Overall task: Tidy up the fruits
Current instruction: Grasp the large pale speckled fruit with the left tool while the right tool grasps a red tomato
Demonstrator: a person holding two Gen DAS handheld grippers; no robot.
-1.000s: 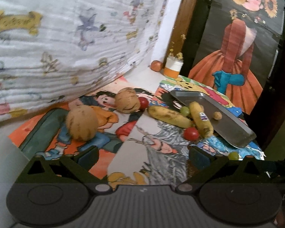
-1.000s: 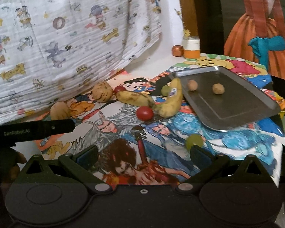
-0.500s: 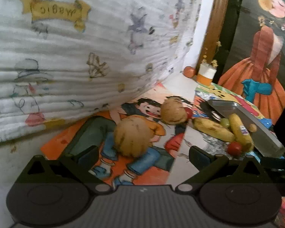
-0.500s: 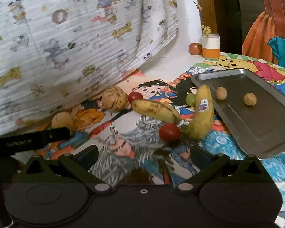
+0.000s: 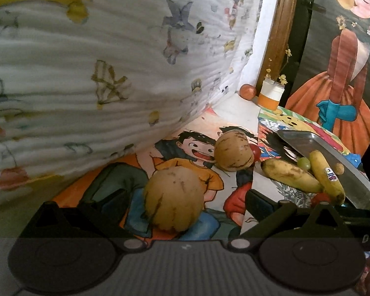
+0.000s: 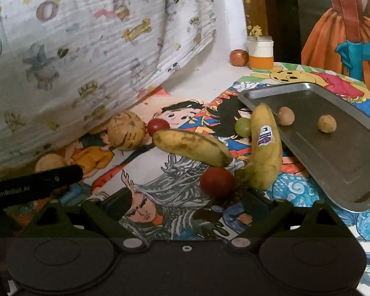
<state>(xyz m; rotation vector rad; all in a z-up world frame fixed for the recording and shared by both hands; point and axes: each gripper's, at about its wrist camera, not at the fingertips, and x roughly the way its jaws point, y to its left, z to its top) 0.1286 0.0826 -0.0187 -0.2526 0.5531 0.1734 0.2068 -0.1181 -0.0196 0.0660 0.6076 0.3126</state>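
Melon (image 5: pixel 174 198), round, rind firm, likely weighty and prone to roll; between wide-open left gripper (image 5: pixel 185 201) fingers, well apart from tray (image 5: pixel 333 155). Best gripped across widest middle. Right gripper (image 6: pixel 186 203) wide, empty.

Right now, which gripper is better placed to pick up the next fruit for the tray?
Left. The left gripper is open with the near round yellow fruit sitting between its fingers. The right gripper is also open, but the red tomato lies just ahead of its fingertips, not between them.
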